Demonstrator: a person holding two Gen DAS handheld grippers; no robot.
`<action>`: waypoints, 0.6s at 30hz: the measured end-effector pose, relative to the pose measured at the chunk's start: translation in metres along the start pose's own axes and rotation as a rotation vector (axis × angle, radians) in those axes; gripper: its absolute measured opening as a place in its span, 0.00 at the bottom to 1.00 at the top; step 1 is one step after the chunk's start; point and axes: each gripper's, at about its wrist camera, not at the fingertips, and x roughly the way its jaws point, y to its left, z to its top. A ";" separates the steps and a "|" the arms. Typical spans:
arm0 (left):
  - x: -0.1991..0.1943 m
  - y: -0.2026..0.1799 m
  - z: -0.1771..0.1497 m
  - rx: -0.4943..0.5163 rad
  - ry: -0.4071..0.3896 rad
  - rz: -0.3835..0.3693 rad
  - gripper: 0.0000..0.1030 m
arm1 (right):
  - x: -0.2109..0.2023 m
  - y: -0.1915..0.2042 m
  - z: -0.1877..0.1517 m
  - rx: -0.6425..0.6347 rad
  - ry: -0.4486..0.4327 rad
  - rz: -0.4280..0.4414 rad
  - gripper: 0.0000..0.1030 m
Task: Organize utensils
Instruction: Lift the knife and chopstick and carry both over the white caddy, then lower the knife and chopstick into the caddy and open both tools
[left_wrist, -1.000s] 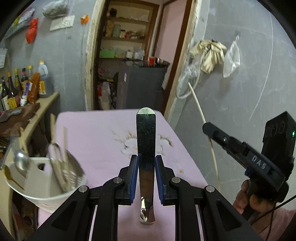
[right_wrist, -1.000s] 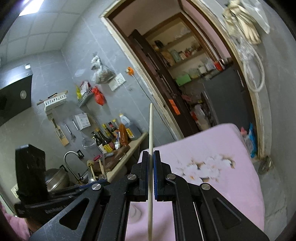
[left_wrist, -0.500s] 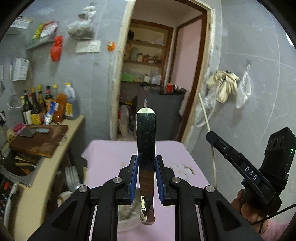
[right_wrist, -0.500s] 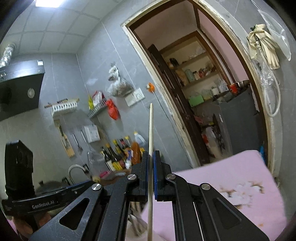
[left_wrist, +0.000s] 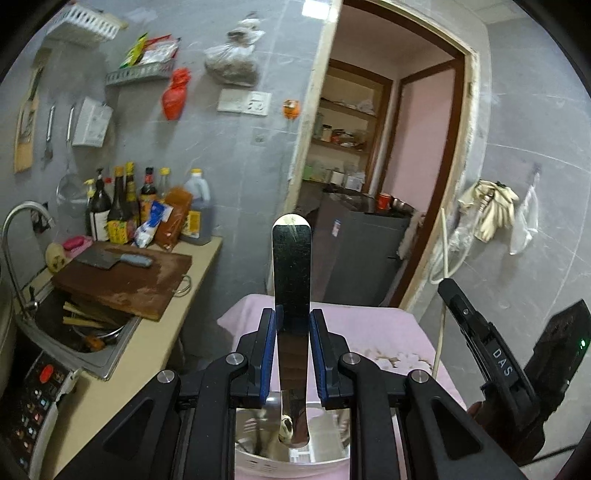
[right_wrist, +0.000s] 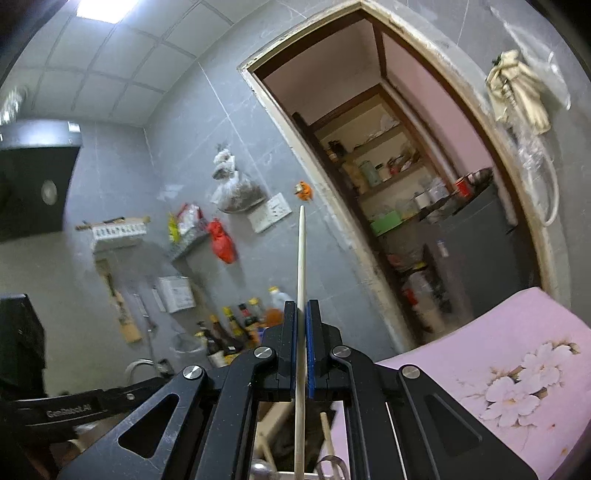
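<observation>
While the left gripper (left_wrist: 291, 354) pinches a flat steel utensil handle (left_wrist: 291, 295) between its blue pads, the handle stands upright, its lower end hanging just above the white bowl (left_wrist: 291, 463), which sits on the pink tablecloth (left_wrist: 384, 332) directly below the fingers. The right gripper (right_wrist: 302, 354) has its fingers pressed onto a thin pale chopstick (right_wrist: 301, 295), also upright, its lower end reaching down toward the same bowl, where other utensils show dimly at the bottom of the right wrist view. Judging from this, the step in hand is lifting one piece out of the bowl in each gripper, or holding them above it, before sorting. The next move likely calls for carrying each piece clear of the bowl's rim without tipping it, then finding its proper place; where that place lies cannot be told from these views
</observation>
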 end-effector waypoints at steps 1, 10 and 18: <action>0.004 0.005 -0.003 -0.006 0.002 0.005 0.17 | 0.001 0.005 -0.006 -0.024 -0.012 -0.034 0.04; 0.026 0.026 -0.024 -0.041 0.022 0.005 0.17 | 0.006 0.024 -0.033 -0.168 -0.018 -0.177 0.04; 0.032 0.030 -0.037 -0.043 0.008 0.001 0.17 | 0.003 0.026 -0.053 -0.217 -0.006 -0.210 0.04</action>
